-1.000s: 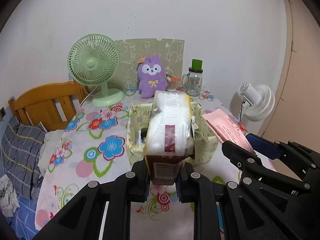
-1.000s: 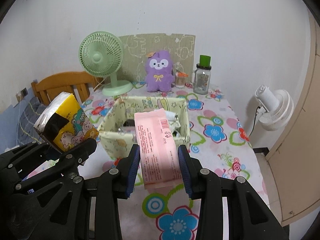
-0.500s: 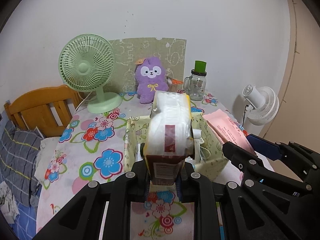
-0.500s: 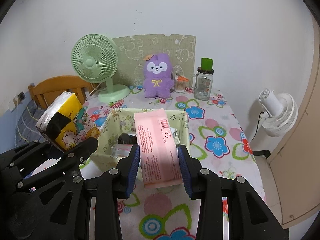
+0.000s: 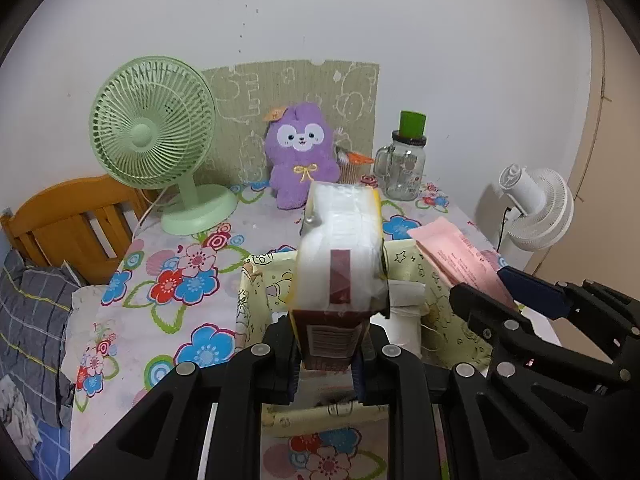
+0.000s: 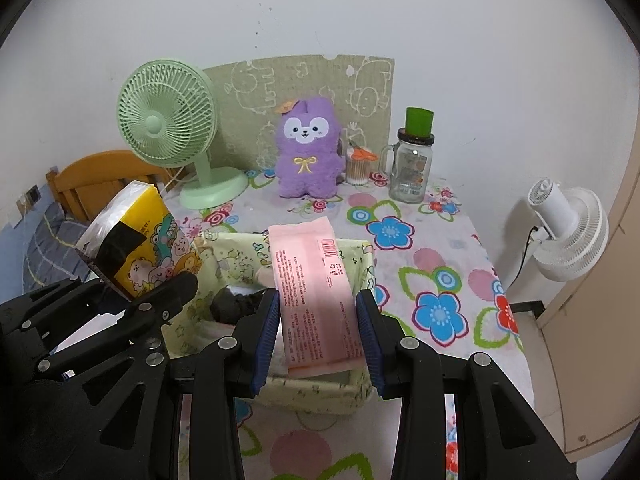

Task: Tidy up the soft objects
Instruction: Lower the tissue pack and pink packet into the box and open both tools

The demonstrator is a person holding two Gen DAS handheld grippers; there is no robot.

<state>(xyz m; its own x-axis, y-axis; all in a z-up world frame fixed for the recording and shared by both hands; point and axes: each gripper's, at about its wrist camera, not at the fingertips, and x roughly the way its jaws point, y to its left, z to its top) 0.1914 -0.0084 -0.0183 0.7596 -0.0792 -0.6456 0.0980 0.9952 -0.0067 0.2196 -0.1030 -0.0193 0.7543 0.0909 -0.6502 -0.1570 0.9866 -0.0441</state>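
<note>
The left tool (image 5: 326, 354) is clamped on a tissue pack (image 5: 340, 256), held above the fabric basket (image 6: 240, 248). The right tool (image 6: 318, 320) grips a pink wipes pack (image 6: 316, 292) over the same basket. Released together, the packs could collide, or one catch the soft rim and tip out.

left hand-held gripper (image 5: 326, 354) | clamps tissue pack (image 5: 340, 252) | above fabric basket (image 5: 248, 304)
</note>
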